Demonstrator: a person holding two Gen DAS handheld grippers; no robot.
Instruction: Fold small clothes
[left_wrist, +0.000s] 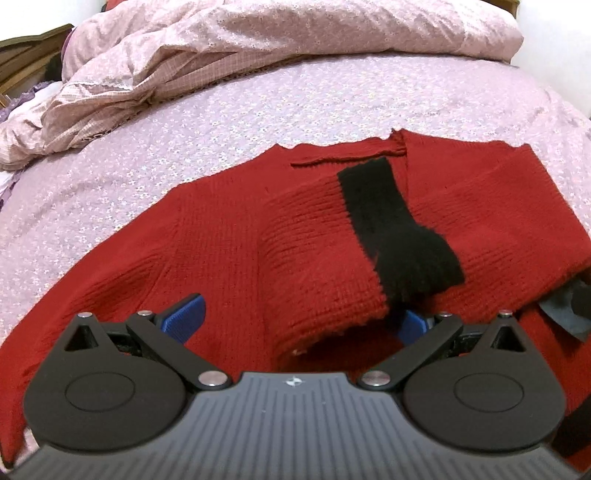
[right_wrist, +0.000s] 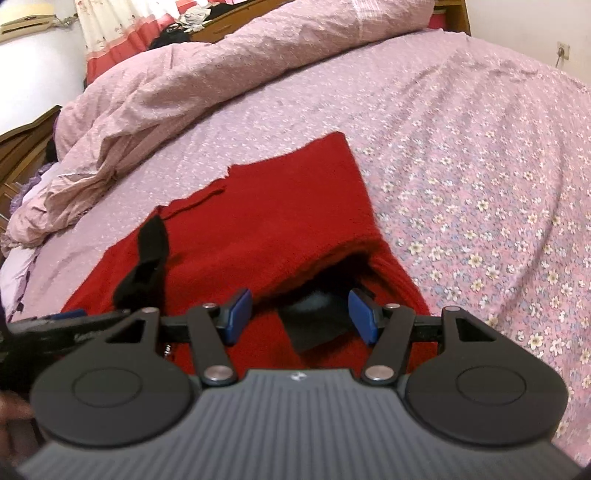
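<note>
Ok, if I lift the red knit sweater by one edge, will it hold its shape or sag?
Probably sag: the red knit sweater already drapes in soft folds over the bed sheet. Its black cuff lies limp and bent, so loose parts would likely dangle. The coarse ribbed knit looks grippy rather than slippery, and fairly thick, so perhaps a little heavy for its size.

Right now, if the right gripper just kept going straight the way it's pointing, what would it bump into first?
Most likely the red sweater. The right gripper points down at its folded edge, with a dark patch between the open fingers. How close it is, I can't tell.
</note>
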